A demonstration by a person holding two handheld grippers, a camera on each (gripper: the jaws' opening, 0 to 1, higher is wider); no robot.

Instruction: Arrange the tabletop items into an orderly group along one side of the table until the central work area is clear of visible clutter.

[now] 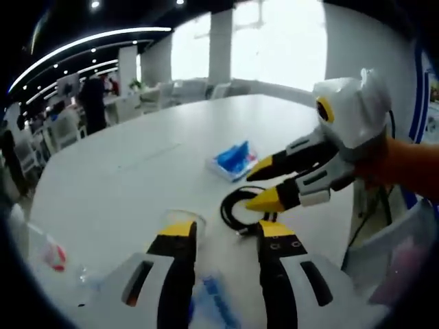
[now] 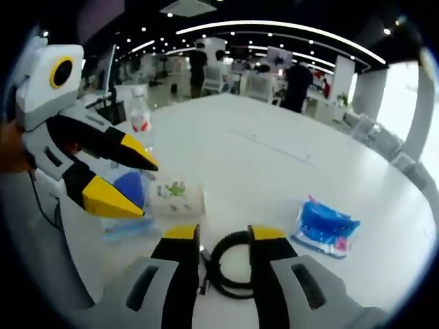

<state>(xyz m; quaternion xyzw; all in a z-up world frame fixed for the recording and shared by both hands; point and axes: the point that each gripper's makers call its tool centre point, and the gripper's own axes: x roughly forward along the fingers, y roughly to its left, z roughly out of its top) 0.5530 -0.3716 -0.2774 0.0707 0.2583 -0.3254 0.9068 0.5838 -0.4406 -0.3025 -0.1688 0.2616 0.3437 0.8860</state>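
A coiled black cable (image 2: 230, 269) lies on the white table (image 2: 274, 157), right in front of my right gripper (image 2: 224, 234), whose jaws stand open on either side of the coil. Seen from the left gripper view, the right gripper (image 1: 262, 185) hovers open just above the cable (image 1: 233, 205). My left gripper (image 1: 226, 232) is open with nothing between its jaws; it appears at the left of the right gripper view (image 2: 127, 177). A blue packet (image 1: 233, 159) (image 2: 326, 226) lies beyond the cable. A white packet with green print (image 2: 177, 195) sits near the left gripper.
A clear bottle with a red label (image 2: 139, 116) (image 1: 51, 253) stands near the table edge. A blue object (image 2: 130, 188) and a clear wrapper (image 2: 127, 227) lie by the left gripper. A clear round lid or cup (image 1: 184, 218) rests near the left jaw. People and chairs stand far behind.
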